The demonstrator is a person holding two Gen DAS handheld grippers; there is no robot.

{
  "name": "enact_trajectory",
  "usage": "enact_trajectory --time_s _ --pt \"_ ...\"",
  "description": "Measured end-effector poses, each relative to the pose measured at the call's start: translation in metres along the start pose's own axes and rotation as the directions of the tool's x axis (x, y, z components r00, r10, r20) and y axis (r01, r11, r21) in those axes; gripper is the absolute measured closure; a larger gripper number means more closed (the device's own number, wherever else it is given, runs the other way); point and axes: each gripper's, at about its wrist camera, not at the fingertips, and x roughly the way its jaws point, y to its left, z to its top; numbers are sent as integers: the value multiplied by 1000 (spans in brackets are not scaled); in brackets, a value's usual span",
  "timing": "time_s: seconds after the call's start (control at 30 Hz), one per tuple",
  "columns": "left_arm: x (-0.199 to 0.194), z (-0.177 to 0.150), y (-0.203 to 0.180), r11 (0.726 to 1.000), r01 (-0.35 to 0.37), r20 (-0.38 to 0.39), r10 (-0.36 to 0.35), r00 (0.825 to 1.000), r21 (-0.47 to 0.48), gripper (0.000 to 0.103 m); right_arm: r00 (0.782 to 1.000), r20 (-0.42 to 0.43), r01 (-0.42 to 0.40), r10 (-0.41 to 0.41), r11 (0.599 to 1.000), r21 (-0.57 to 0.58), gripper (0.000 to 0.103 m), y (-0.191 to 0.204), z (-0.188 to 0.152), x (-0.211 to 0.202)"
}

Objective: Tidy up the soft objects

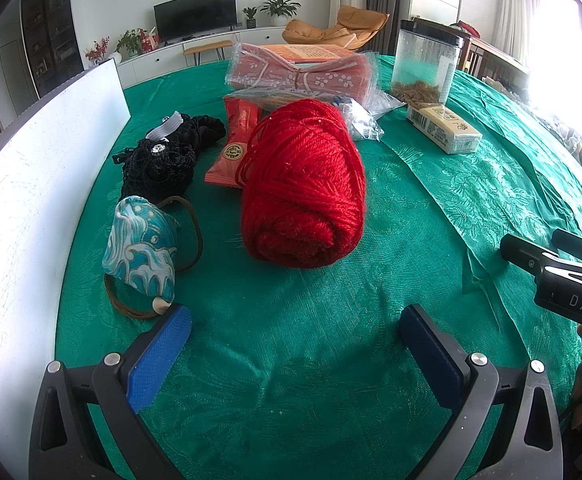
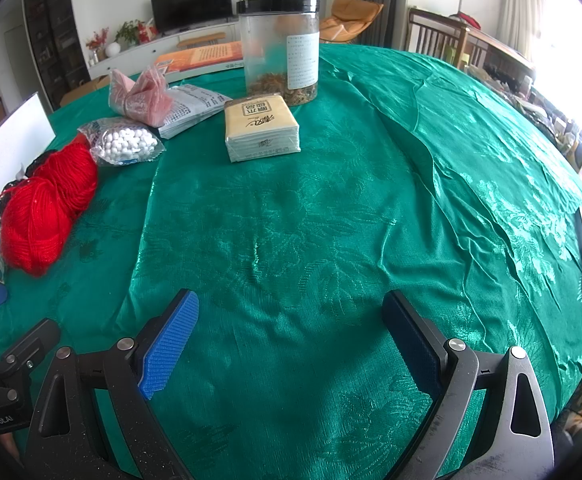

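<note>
Now | red yarn skein [image 1: 305, 184]: plump, fuzzy, lying sideways | left gripper [image 1: 295, 336], right gripper [image 2: 291, 332]: spread apart, empty

A clear jar [image 2: 278, 50] with black lid stands upright on the green-clothed worktop [image 2: 331, 220]. A yellow tissue pack [image 2: 261, 128] lies just before it. A white board [image 1: 31, 184] stands at the left edge.

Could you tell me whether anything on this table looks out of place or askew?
Nothing is spilled or damaged. The green tablecloth is rumpled into long creases, and a loose strand hangs off the red yarn.
</note>
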Motion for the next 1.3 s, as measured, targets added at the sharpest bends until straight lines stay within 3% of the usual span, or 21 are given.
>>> enact_trajectory --time_s 0.47,0.57,0.63,0.77,0.93,1.0,1.03,1.1,1.13,1.17,1.3 --pt "-2 -1 0 1000 3 -11 -3 1000 6 0 1000 0 0 0 1000 0 8 0 0 0" --pt "-13 -7 3 999 44 -61 -43 997 16 0 1000 0 0 0 1000 0 8 0 0 0" --pt "-27 -7 6 997 74 -30 -74 997 5 0 1000 0 0 0 1000 0 8 0 0 0" --pt "-42 20 7 997 74 29 -74 997 5 0 1000 0 0 0 1000 0 8 0 0 0" --pt "-21 63 -6 998 31 33 -32 999 48 0 1000 0 0 0 1000 0 8 0 0 0" --pt "-5 73 -16 995 -8 18 7 1000 95 4 1000 0 0 0 1000 0 8 0 0 0" --pt "2 74 -20 993 -25 8 25 1000 120 11 1000 0 0 0 1000 0 8 0 0 0" --pt "17 74 -27 987 -39 -37 45 998 155 33 1000 0 0 0 1000 0 8 0 0 0" --pt "21 72 -28 983 -73 -44 81 996 167 48 1000 0 0 0 1000 0 8 0 0 0" --pt "20 70 -28 980 -98 -34 106 994 174 55 1000 0 0 0 1000 0 8 0 0 0" --pt "-3 54 -10 997 4 -63 0 998 75 57 1000 0 0 0 1000 0 8 0 0 0"
